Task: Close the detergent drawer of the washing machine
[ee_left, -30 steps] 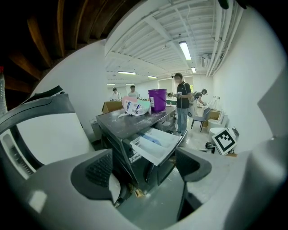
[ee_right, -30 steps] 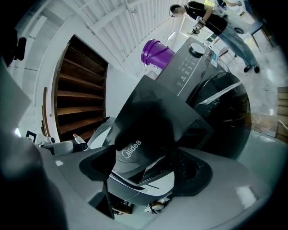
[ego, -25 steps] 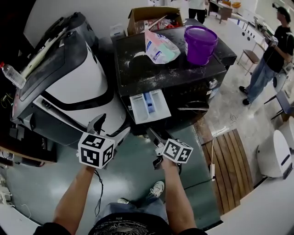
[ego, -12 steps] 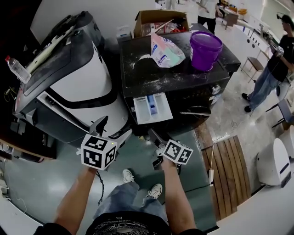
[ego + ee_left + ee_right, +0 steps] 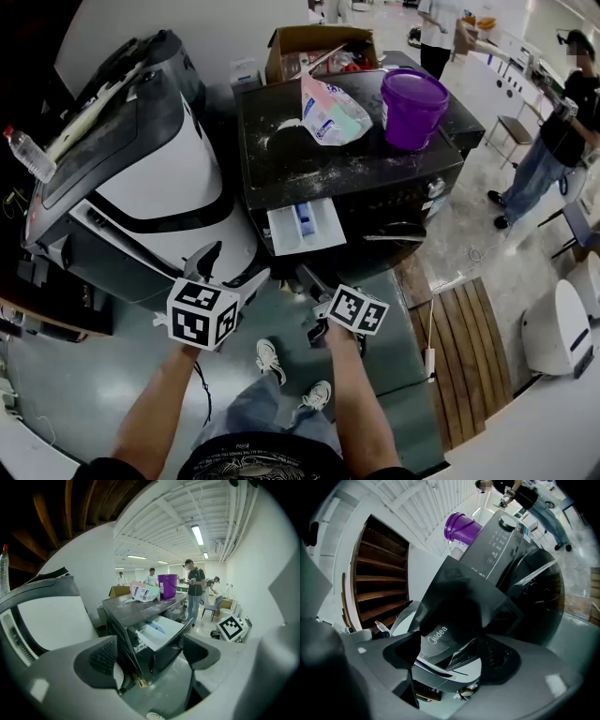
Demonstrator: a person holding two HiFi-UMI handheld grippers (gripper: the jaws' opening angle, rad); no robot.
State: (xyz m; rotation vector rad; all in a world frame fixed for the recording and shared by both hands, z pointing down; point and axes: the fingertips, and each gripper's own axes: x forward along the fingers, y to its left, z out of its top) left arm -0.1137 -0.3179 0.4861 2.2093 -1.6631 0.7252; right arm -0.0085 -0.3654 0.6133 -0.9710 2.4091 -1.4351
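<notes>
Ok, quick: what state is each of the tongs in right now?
Left tongs: open, holding nothing.
Right tongs: open, holding nothing.

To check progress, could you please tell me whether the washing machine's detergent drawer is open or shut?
Open. The detergent drawer juts out from the washing machine, its white and blue compartments exposed.

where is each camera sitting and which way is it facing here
Head view: on the person's head, looking steeply down at the washing machine and its open detergent drawer; both forearms, the left gripper and the right gripper show.
Left gripper view: rides the left gripper, looking from low down at the detergent drawer; its open jaws frame the bottom.
Right gripper view: rides the right gripper, rolled sideways, close to the washing machine's front; its open jaws show.
Shared: all three show the purple bucket.
</notes>
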